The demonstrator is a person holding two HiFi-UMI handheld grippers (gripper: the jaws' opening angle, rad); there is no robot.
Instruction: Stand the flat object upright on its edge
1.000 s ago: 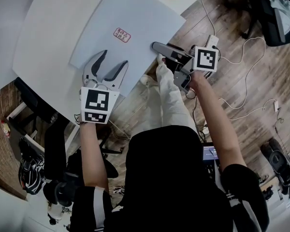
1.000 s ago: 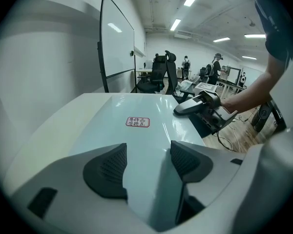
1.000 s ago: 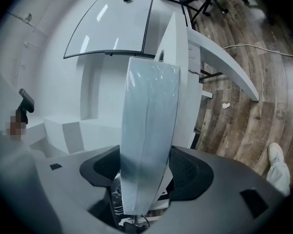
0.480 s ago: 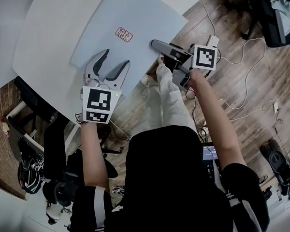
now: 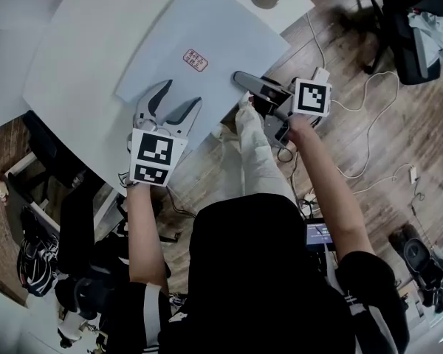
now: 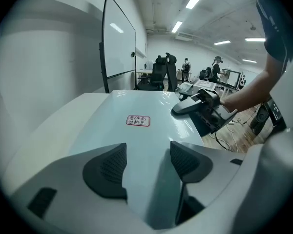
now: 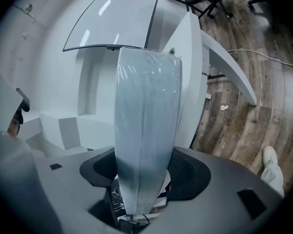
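One flat board is showing, carrying one red-edged label, over one white table. Two grippers are showing: one left gripper and one right gripper.

Open room above the board; right gripper blocks its right edge

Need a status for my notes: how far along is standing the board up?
Done: the right gripper is clamped on the board at its edge. In hand: the left gripper hovers open over the near edge. Left: the board lies flat on the table; tipping it upright remains.
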